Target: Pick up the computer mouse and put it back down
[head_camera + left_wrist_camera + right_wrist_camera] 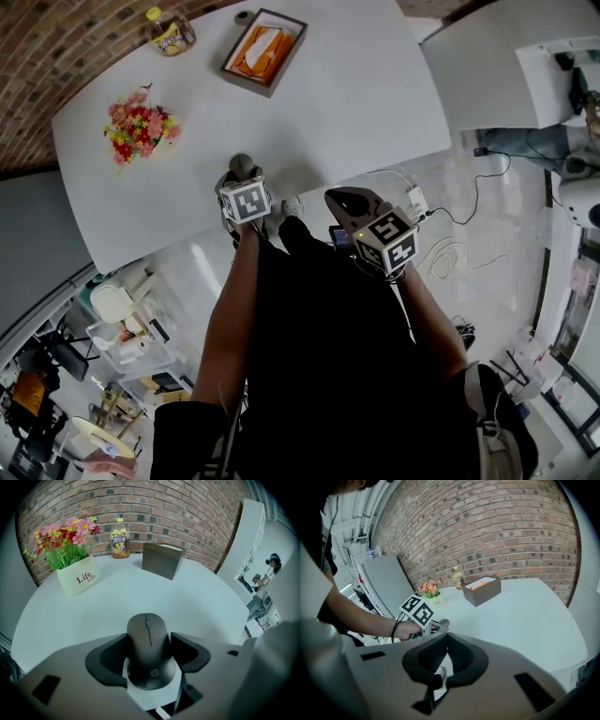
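In the left gripper view, the pads of the left gripper (149, 640) are covering both flanks of the computer mouse (148, 632), and its rear is sinking into shadow. The print on the far bottle (120, 538) is blurring beyond reading. The brown box (161, 560) is showing only its outer walls, so its inside is hiding. In the head view the marker cube (246, 200) is masking all but the mouse's grey far end. The box's orange contents are appearing too small to identify there. The person's dark torso (328, 328) is covering the near edge of the table (375, 94). In the right gripper view the person's hand (408, 629) is screening most of the mouse.
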Demonstrator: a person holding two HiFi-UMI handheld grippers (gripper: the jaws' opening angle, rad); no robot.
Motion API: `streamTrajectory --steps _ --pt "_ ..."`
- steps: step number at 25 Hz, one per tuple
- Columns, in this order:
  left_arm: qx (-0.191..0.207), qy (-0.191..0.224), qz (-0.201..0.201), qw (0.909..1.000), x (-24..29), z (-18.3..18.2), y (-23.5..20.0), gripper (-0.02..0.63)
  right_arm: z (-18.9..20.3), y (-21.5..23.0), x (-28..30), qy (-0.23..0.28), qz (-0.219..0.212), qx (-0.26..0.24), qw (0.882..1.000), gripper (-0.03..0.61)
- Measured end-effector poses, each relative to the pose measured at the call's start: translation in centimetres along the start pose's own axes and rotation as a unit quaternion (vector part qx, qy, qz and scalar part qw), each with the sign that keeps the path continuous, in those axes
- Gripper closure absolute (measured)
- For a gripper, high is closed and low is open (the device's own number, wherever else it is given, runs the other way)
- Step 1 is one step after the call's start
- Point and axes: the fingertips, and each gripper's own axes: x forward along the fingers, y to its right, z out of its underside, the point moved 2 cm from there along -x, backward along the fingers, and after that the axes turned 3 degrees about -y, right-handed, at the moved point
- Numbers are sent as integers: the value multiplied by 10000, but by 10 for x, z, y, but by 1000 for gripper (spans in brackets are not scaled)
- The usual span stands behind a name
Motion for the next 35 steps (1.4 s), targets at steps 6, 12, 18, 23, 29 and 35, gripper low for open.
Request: streamTrajectory --steps 6,12,18,23,29,35 --pt "66 179 93 9998 0 -1 0 308 3 1 1 -8 28 0 10000 562" --pt "3 327 12 9995 -15 -3 -12 308 3 2 0 8 31 -27 10000 561" --pt "-196 552 202 9981 -19 -8 -15 308 2 0 2 -17 17 -38 10000 561" --pt "-198 704 347 9967 -31 -15 -15 308 0 -2 5 -13 -4 -42 10000 561" --pt "-139 884 503 9947 -55 -27 -11 309 -6 -8 9 17 -9 -37 10000 561" --pt "-114 1142 774 9904 -81 -38 -3 308 -10 -15 12 24 -65 -24 10000 561"
